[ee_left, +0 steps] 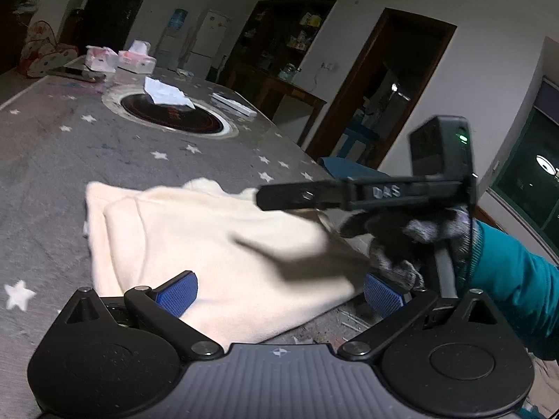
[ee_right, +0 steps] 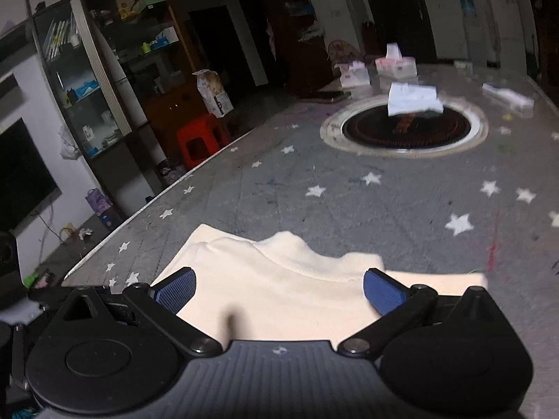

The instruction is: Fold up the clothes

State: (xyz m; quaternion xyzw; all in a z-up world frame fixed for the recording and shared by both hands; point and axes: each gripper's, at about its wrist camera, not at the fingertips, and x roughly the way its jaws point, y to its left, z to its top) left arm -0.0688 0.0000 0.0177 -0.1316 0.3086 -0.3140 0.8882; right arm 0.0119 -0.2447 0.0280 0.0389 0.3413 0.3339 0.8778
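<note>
A cream garment (ee_left: pixel 209 244) lies folded into a thick bundle on the grey star-patterned table cover (ee_left: pixel 70 160). My left gripper (ee_left: pixel 279 293) is open, its blue pads (ee_left: pixel 176 295) wide apart just above the garment's near edge, holding nothing. The right gripper's body (ee_left: pixel 367 192) shows side-on above the garment's right end, held by a gloved hand (ee_left: pixel 419 241). In the right wrist view the same garment (ee_right: pixel 279 289) lies below my right gripper (ee_right: pixel 279 295), which is open with blue pads (ee_right: pixel 176 293) spread over the cloth, not closed on it.
A round black burner (ee_left: pixel 171 113) is set into the table's middle, with a crumpled white paper (ee_left: pixel 164 92) on it. Tissue boxes (ee_left: pixel 136 59) and a phone (ee_left: pixel 75 73) sit at the far end. A red stool (ee_right: pixel 199 138) stands beside the table's left edge.
</note>
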